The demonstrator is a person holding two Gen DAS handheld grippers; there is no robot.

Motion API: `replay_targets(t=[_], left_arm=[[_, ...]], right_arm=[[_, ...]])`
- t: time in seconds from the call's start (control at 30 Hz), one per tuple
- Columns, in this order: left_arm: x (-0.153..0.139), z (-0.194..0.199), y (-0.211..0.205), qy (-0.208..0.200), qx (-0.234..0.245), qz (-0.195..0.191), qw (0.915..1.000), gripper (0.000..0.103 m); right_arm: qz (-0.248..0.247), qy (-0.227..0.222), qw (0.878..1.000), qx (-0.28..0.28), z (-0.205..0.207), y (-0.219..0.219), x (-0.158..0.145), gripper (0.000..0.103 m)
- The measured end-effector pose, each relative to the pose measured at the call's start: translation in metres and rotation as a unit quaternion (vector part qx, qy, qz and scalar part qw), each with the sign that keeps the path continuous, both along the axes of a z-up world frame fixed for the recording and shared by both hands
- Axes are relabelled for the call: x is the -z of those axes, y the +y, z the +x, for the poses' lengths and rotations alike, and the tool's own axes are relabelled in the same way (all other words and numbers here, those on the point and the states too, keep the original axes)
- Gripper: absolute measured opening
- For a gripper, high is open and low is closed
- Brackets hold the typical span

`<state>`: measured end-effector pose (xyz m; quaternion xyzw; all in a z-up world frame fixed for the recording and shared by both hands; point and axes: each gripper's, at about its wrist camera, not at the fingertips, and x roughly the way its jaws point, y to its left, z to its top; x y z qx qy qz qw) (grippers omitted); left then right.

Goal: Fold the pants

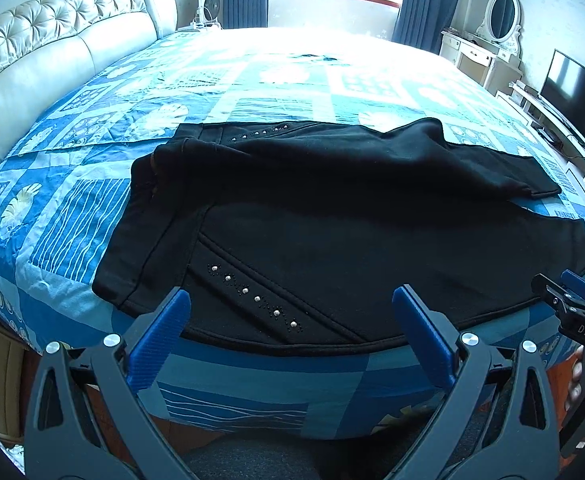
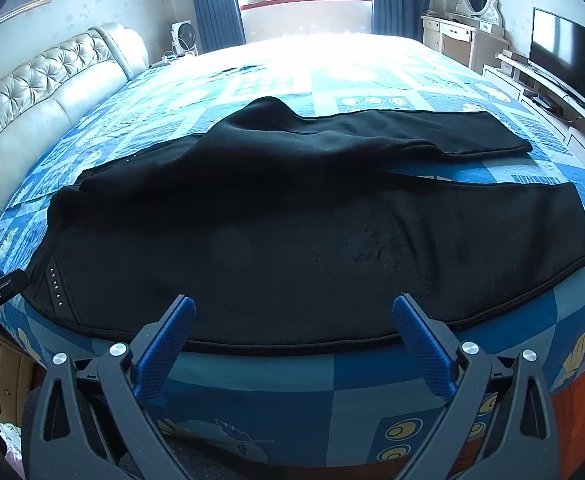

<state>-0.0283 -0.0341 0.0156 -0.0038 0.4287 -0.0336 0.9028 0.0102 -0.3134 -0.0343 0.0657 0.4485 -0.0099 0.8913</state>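
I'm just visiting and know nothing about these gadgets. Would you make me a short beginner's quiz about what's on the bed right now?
1. True or false: the left gripper is clamped on the black pants.
2. Multiple choice: the pants lie on (A) a wooden floor, (B) the blue patterned bedspread, (C) a chair.
3. Fill in: the row of shiny studs sits near the ____ gripper.

Key
1. False. Both the left gripper and the right gripper are open, short of the near edge of the pants.
2. B.
3. Left; the waist end with the studs lies on that side.
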Motion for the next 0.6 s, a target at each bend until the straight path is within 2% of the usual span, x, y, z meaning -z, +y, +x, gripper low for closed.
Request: replay_targets(t=[0.6], left_arm=[[0.0016, -0.0011, 0.0016, 0.004, -0.004, -0.009, 0.9999, 0.101]], right_arm=[[-0.002, 0.003, 1.000, 0.002, -0.0008, 0.0011, 0.0037, 0.099]])
